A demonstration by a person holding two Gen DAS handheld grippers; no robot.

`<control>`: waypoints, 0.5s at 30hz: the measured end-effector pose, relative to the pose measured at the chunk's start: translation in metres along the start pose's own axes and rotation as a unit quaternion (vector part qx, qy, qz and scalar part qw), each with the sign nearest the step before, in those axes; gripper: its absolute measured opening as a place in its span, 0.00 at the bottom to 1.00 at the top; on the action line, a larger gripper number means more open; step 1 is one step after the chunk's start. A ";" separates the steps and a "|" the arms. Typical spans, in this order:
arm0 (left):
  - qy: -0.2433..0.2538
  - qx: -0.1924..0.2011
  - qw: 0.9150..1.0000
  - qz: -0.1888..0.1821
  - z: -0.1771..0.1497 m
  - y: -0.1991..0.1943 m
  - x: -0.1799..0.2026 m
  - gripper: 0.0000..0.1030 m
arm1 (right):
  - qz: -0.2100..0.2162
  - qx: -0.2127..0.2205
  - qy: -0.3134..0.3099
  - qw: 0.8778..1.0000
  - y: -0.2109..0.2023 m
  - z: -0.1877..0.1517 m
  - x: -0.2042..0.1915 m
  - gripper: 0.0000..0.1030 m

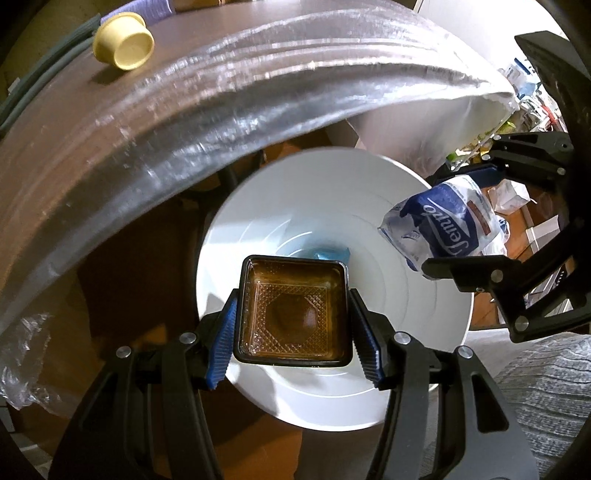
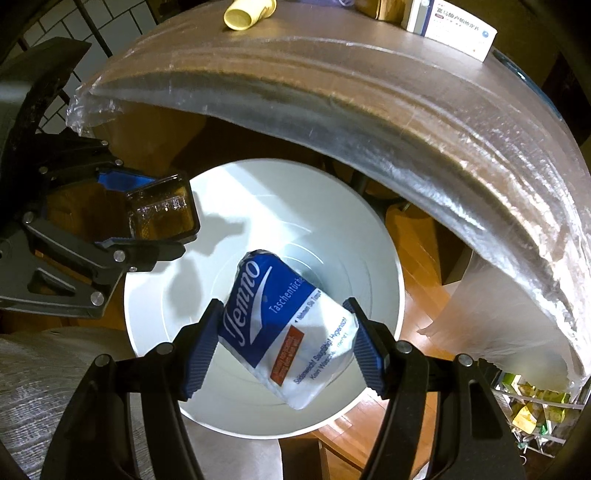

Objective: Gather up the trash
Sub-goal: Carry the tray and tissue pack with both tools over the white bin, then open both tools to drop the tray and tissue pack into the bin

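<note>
While both tongs hang over the white round plastic bin (image 1: 369,387), left tongs (image 1: 293,328) clamp a brown square plastic tray (image 1: 293,314), right tongs (image 2: 286,347) clamp a blue-white tissue pack (image 2: 284,325); neither dropped yet, yellow cup (image 1: 123,42) left on tabletop (image 1: 66,122) at 11 o'clock.

A brown table (image 1: 92,122), its edge wrapped in clear plastic film (image 2: 461,122), arcs over a wooden floor (image 2: 417,229). A grey woven rug (image 1: 546,387) lies below. White tiled wall (image 2: 74,26) shows behind; cluttered shelving (image 2: 535,406) sits at one side.
</note>
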State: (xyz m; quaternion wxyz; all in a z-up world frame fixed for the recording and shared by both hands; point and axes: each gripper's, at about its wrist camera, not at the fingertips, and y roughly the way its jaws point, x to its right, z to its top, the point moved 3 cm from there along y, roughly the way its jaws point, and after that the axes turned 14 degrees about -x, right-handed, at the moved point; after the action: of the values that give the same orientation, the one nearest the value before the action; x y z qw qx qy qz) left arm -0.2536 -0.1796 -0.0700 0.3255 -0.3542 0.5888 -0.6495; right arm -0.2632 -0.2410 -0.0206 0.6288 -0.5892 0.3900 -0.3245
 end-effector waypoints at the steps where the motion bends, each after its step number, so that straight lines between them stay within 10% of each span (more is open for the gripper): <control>1: 0.000 -0.003 1.000 0.000 0.000 0.002 0.000 0.55 | 0.000 -0.002 0.000 1.000 0.002 0.000 0.001 0.63; 15: 0.004 -0.029 1.000 0.005 0.017 0.027 -0.001 0.55 | -0.001 -0.016 0.012 1.000 0.023 0.008 0.007 0.63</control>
State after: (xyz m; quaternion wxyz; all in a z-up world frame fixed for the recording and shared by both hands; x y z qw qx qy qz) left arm -0.2389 -0.1903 -0.0964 0.3157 -0.3577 0.6103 -0.6324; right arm -0.2541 -0.2412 -0.0438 0.6141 -0.5960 0.4020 -0.3257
